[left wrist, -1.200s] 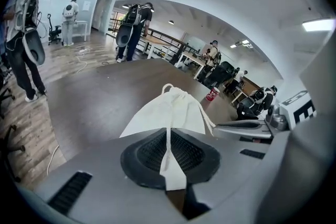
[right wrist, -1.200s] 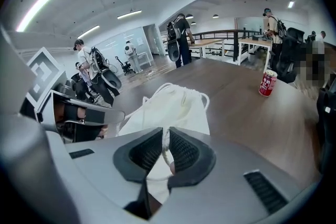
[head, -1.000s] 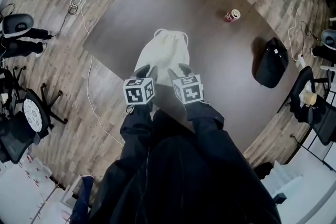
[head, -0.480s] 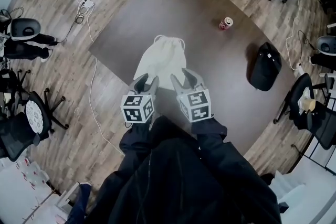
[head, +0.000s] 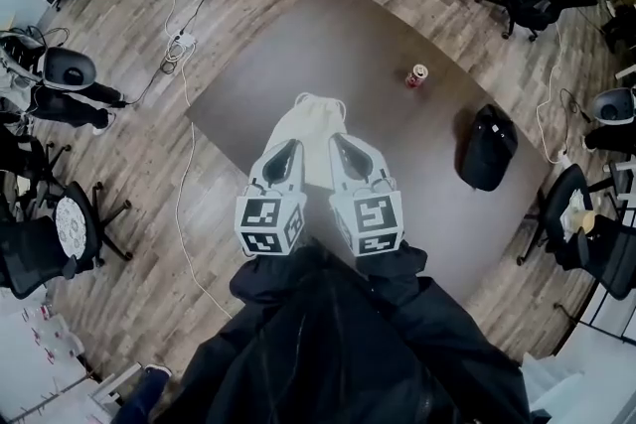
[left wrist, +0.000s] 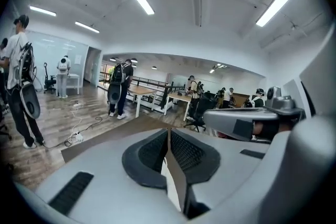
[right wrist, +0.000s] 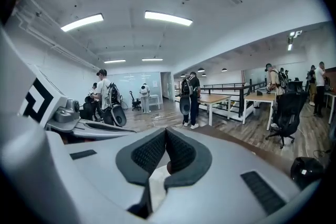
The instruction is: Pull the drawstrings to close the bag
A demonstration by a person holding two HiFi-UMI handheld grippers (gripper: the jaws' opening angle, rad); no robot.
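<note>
A white drawstring bag [head: 311,127] lies on a brown floor mat [head: 328,25], its gathered mouth and cords at the far end. My left gripper [head: 282,157] and right gripper [head: 348,154] hover side by side above the bag's near half, well off the floor. Both gripper views look level across the room, not down at the bag. The left gripper [left wrist: 169,136] is closing; its ribbed pads meet with nothing between them. The right gripper [right wrist: 166,136] is shut and holds nothing. The bag's near edge is hidden behind the grippers.
A red can [head: 416,75] stands on the mat's far right and a black backpack [head: 487,147] lies at its right edge. A white cable [head: 182,199] runs along the wooden floor on the left. Office chairs [head: 40,248] and standing people [left wrist: 118,89] ring the mat.
Both grippers have risen from the bag's near edge toward the camera. Their jaws stood open half a second ago and are now closed, with nothing in them.
</note>
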